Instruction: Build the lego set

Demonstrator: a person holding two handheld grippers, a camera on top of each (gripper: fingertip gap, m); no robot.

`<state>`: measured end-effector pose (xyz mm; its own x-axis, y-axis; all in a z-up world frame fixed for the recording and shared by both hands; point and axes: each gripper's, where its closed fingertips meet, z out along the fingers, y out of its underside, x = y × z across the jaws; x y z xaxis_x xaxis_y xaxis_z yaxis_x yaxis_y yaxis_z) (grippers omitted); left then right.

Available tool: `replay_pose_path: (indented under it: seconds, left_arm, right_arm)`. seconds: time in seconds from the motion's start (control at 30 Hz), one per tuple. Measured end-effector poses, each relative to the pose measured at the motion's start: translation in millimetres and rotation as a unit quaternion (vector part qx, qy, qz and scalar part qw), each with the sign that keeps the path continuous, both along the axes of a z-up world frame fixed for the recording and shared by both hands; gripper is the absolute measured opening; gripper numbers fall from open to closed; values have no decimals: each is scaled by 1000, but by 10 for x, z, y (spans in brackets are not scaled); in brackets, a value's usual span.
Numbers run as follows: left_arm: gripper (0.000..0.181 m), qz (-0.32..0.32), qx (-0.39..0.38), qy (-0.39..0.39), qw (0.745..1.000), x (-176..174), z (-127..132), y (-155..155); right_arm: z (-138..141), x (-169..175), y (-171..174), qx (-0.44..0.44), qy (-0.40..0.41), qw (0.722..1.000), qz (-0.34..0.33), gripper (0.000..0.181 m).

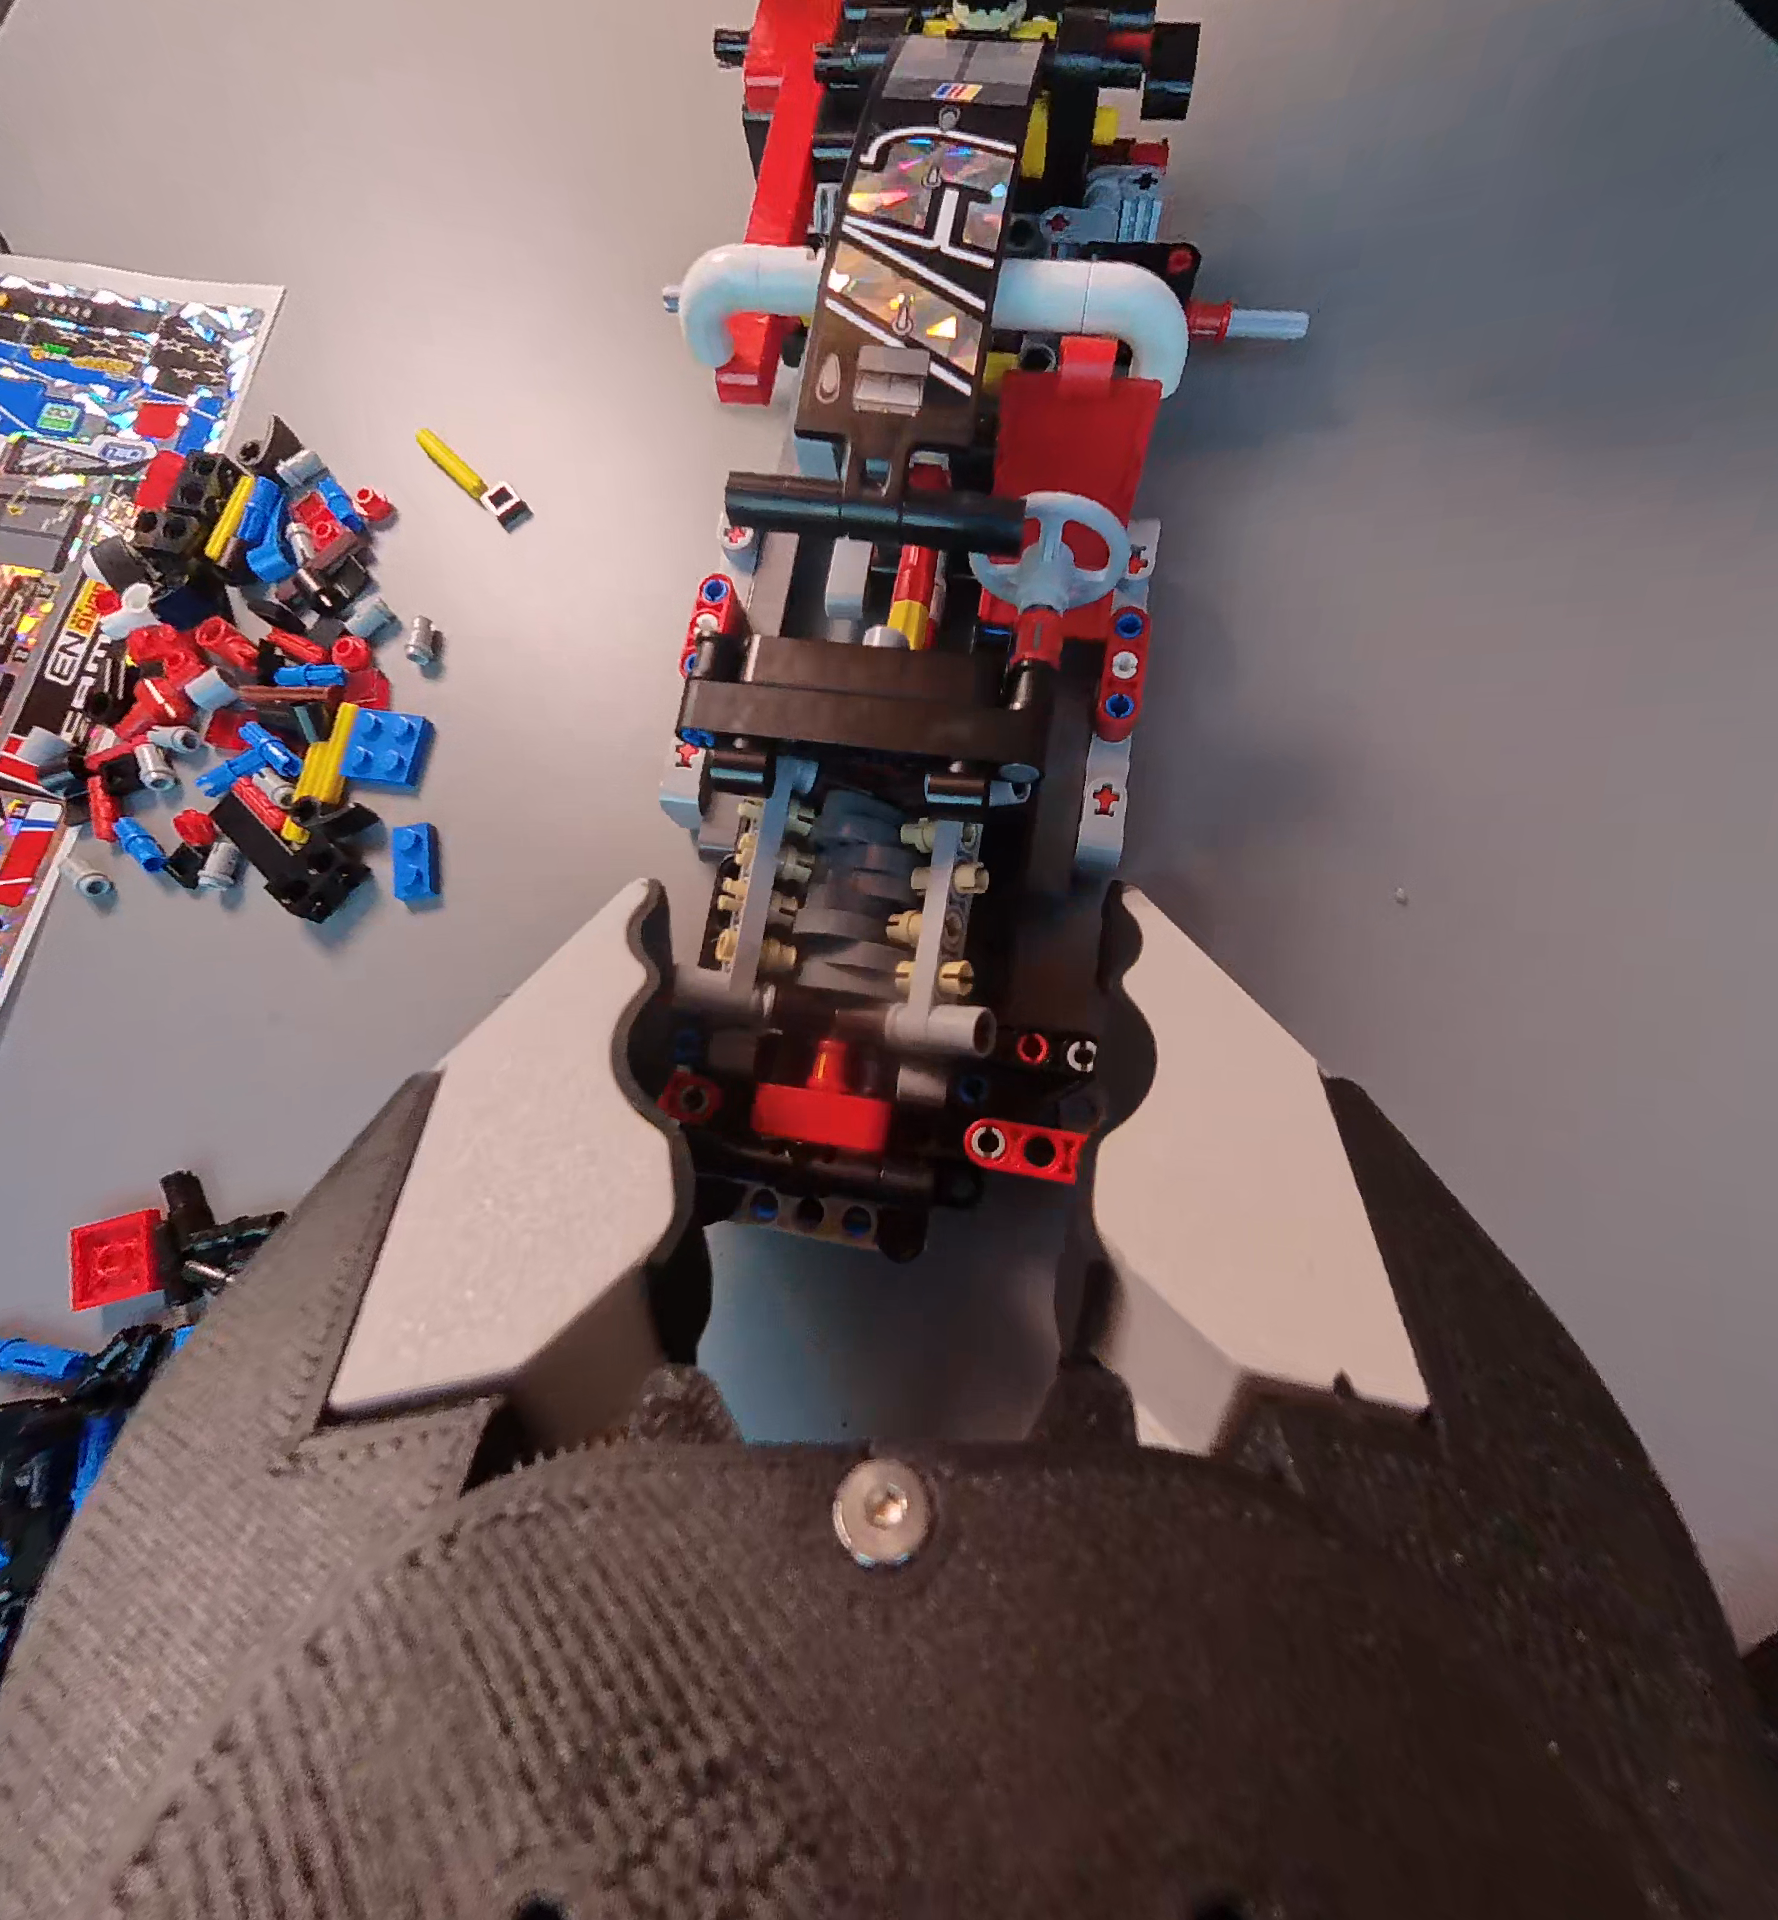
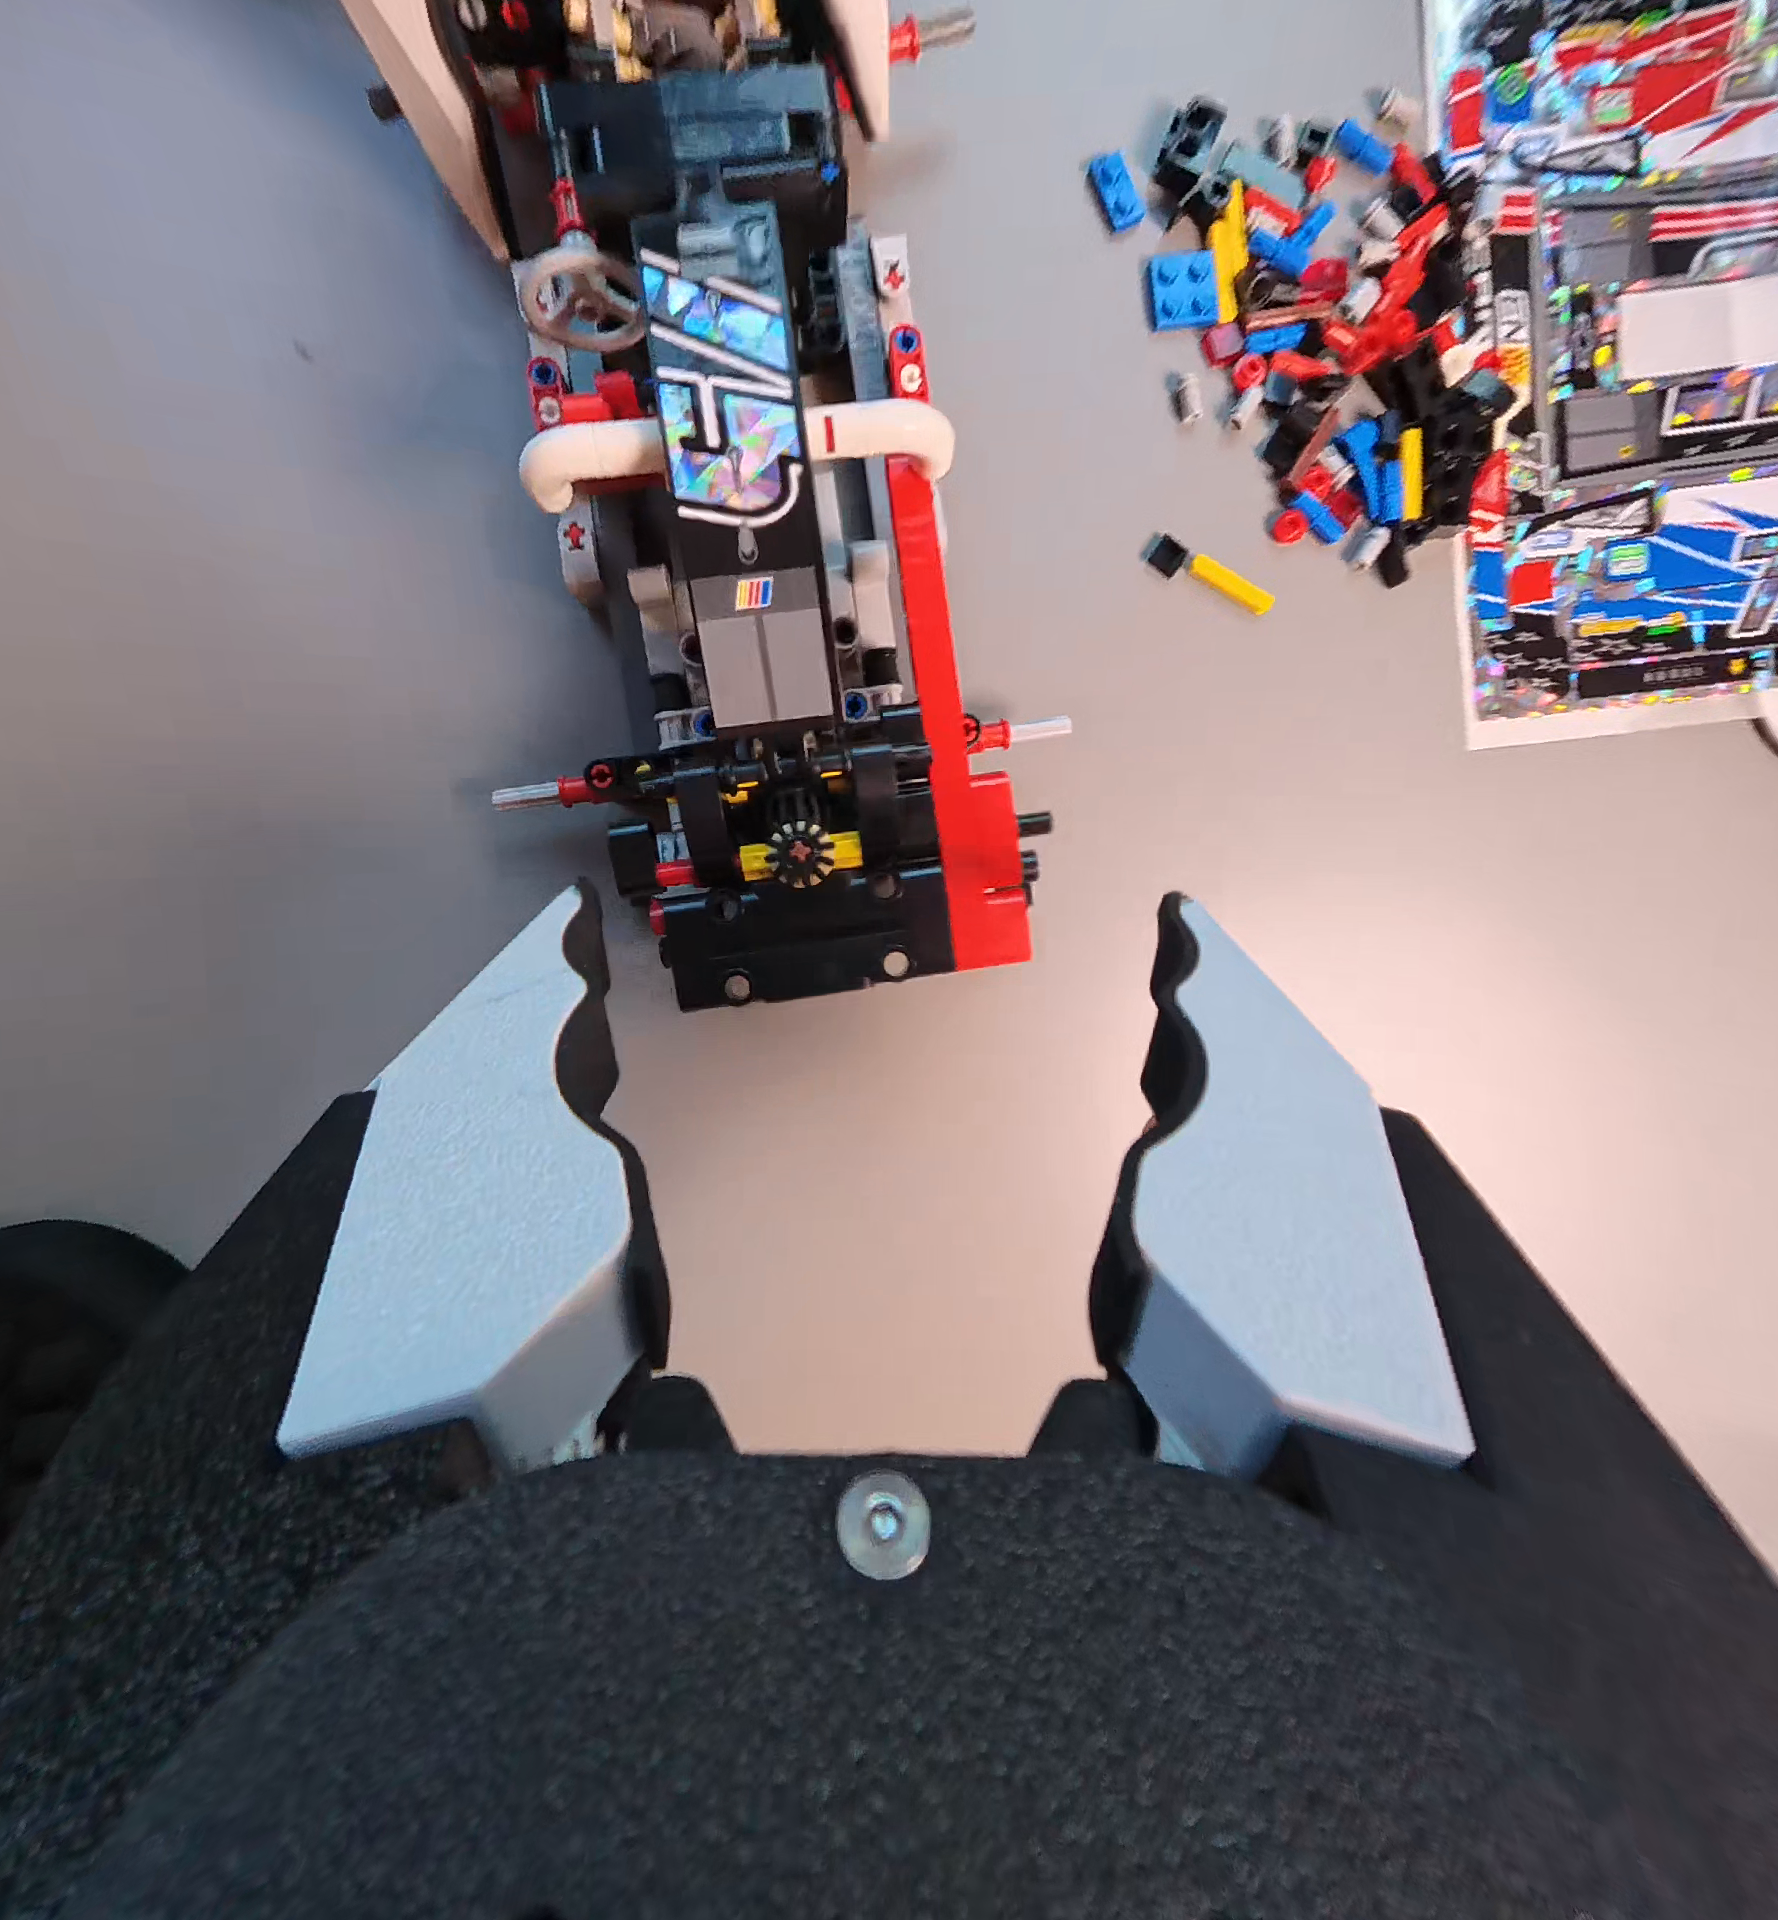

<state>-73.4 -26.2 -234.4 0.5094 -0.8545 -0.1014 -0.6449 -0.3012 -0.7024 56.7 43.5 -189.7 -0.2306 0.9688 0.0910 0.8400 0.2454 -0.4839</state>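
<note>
The Lego car chassis lies lengthwise on the grey table, its engine end clasped by the left gripper. The right gripper – spread, empty – is aligned just short of the opposite end, with the loose parts well aside.

A: What fills the left wrist view?

B: A long, half-built Lego car chassis lying on a grey table, running straight away from the camera. The left gripper clasps its near end — grey fingers pressed against both sides.

A: Any detail on the model?

B: A grey steering wheel, a white curved bar, a shiny stickered black panel.

A: And to the left?

B: A pile of loose bricks — red, blue, black, yellow — partly on a sticker sheet. A yellow piece lies apart. More parts sit nearer, possibly blurred pins.
</note>
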Motion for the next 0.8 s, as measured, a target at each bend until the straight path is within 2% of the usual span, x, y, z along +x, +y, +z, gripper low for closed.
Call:
replay_pose_path:
  seconds: [0.07,0.23,0.33,0.8]
  left_arm:
    - [79,2,2,5,1000,-7,-18,6]
    - [78,-1,3,5,1000,13,-35,-5]
    - [78,-1,6,3,1000,10,-34,-3]
    - [73,-7,6,-4,1000,10,-19,-7]
  right_arm:
    - [-104,-25,-41,6,-14,1000,1,107]
    - [-173,-87,-34,4,-31,1000,-4,99]
    - [-183,-89,-89,-4,-42,999,10,83]
    - [-171,-103,-58,-18,-58,997,38,82]
